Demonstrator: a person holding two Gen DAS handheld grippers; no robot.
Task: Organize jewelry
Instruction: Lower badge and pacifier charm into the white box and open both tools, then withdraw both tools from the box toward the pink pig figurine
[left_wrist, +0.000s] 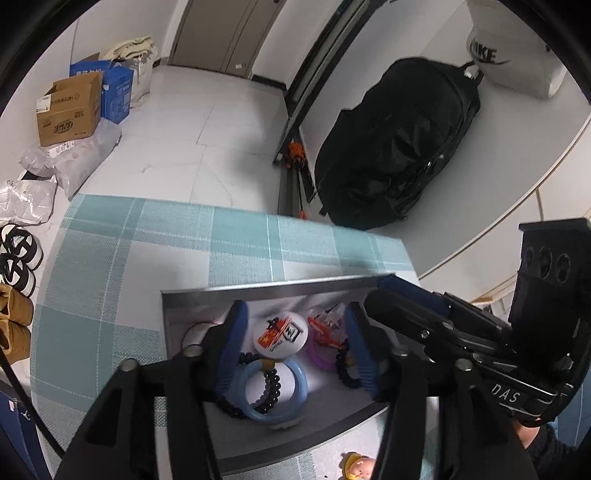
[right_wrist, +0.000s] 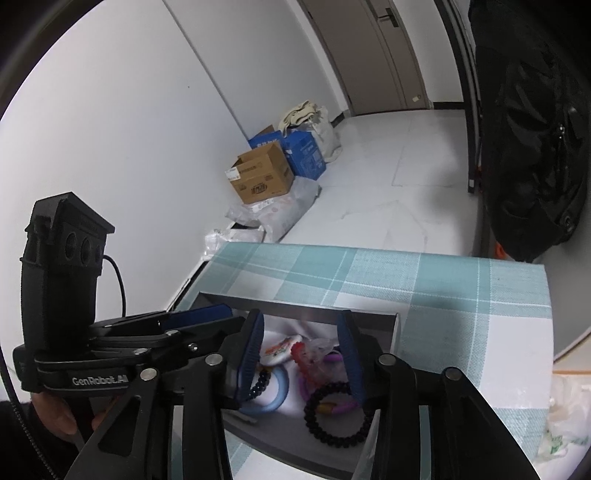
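Note:
A grey open box (left_wrist: 258, 290) sits on the teal checked tablecloth (left_wrist: 147, 258); it also shows in the right wrist view (right_wrist: 295, 308). Inside lie a light blue bangle (left_wrist: 299, 384), a black bead bracelet (right_wrist: 334, 413), a round white badge (left_wrist: 282, 334), a purple ring (right_wrist: 306, 387) and a red clip (left_wrist: 325, 328). My left gripper (left_wrist: 291, 325) is open just above the box contents, holding nothing. My right gripper (right_wrist: 303, 334) is open over the box, holding nothing. Each gripper shows in the other's view, beside the box.
A small doll figure (left_wrist: 360, 467) lies on the cloth in front of the box. A black backpack (left_wrist: 399, 144) rests on a white surface to the right. Cardboard boxes (left_wrist: 70, 109) and bags stand on the floor beyond the table edge.

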